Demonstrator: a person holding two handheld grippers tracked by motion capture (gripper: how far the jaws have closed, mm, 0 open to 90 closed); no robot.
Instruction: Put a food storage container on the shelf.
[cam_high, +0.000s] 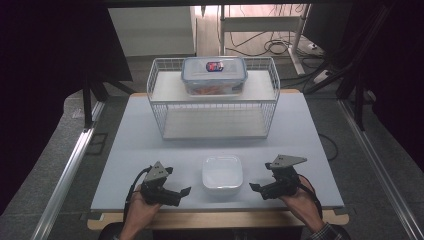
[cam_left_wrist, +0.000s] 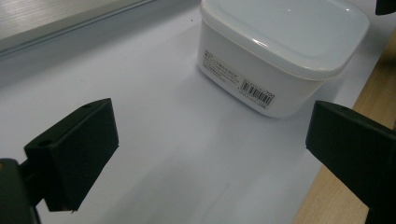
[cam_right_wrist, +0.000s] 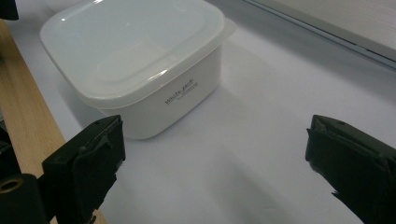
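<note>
A white square lidded container (cam_high: 222, 173) stands near the table's front edge, between my two grippers. My left gripper (cam_high: 186, 191) rests to its left, open, jaws pointing at the container with nothing between them. My right gripper (cam_high: 254, 188) rests to its right, open, also empty. In the left gripper view the container (cam_left_wrist: 280, 51) sits ahead past the wide-apart jaws, its barcode label facing me. From the right gripper view the same container (cam_right_wrist: 140, 60) stands ahead on the left, apart from the jaws.
A white wire rack (cam_high: 215, 97) stands at the back of the pale table (cam_high: 150, 145). On its upper shelf sits a clear lidded box (cam_high: 214, 75) with blue clips. The table's wooden front edge (cam_high: 220, 218) runs just below my hands.
</note>
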